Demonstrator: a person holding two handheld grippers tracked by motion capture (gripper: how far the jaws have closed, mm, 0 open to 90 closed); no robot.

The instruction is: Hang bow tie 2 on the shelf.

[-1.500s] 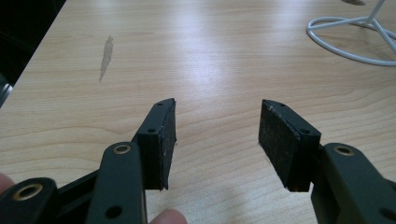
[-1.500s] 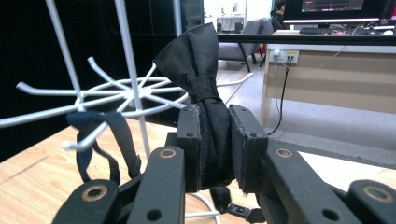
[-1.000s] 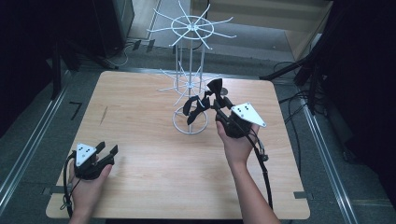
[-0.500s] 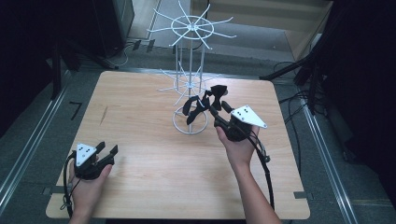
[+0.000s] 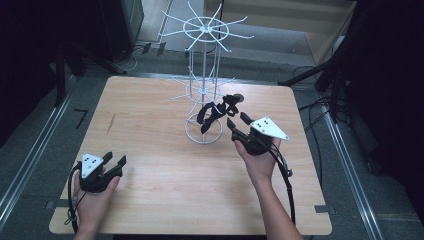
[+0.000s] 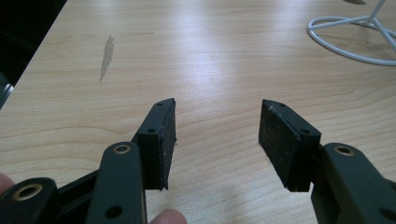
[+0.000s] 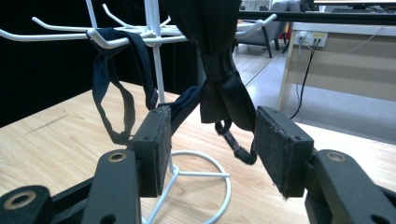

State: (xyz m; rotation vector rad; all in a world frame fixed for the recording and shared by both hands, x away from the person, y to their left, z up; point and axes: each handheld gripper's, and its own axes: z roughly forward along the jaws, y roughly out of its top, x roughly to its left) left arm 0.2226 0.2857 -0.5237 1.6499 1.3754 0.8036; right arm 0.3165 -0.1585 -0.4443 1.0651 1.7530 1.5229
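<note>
Tool talk first: the right tool point(image 5: 235, 120) sits by the white wire rack point(image 5: 204, 90), and its jaws have just been opening, so they now stand spread with nothing pinched, though a black strap point(image 7: 219, 79) hangs between them without being pressed. Biggest of all is the wooden counter point(image 5: 165, 175), and the rack stands on it near the back middle. From the rack's lower hooks hang the black straps point(image 5: 212, 112), one looped over a hook and drooping down toward the round base. They look soft, floppy and light, so I think they will bend and swing when touched, and could slip off a hook easily. A good spot to grab seems the wide flat part, not the thin loop. The left tool point(image 5: 102, 167) rests on the counter's near left corner, jaws spread, holding nothing. No boxes or bowls are here.
</note>
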